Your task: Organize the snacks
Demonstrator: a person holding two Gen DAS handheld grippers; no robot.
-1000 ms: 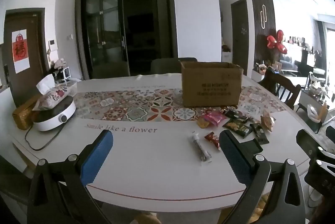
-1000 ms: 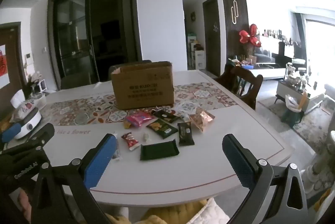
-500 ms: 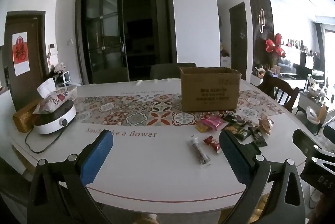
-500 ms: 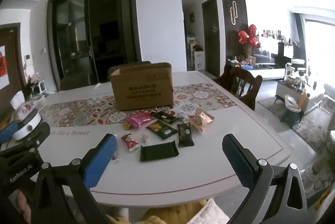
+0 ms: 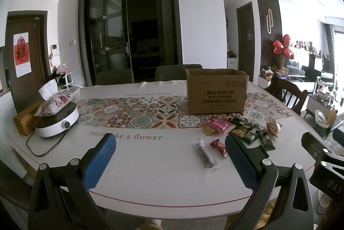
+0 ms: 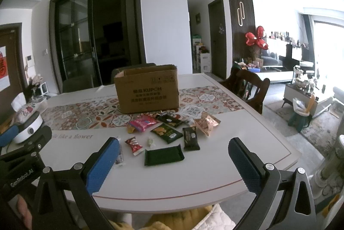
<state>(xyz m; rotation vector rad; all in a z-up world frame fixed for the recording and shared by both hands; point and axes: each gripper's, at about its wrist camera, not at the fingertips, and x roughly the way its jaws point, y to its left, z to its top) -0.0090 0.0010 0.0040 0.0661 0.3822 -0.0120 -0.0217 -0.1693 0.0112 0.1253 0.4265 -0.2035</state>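
Both views have tilted slightly; each hand-held gripper (image 5: 169, 150) (image 6: 172, 153) (textured blue pads) gapes empty before crinkly snack packets (image 6: 166, 133).

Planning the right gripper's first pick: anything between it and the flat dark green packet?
No. In the right wrist view, only bare white table lies between the open right gripper and the flat dark green packet, the nearest snack.

You're in a home's dining area: a white desk (image 5: 150, 165) with a patterned tile runner (image 5: 137, 113), wooden dining chairs (image 6: 251, 88), dark glass sliding doors (image 5: 126, 40), and a living room's sofa (image 6: 268, 61) beyond.
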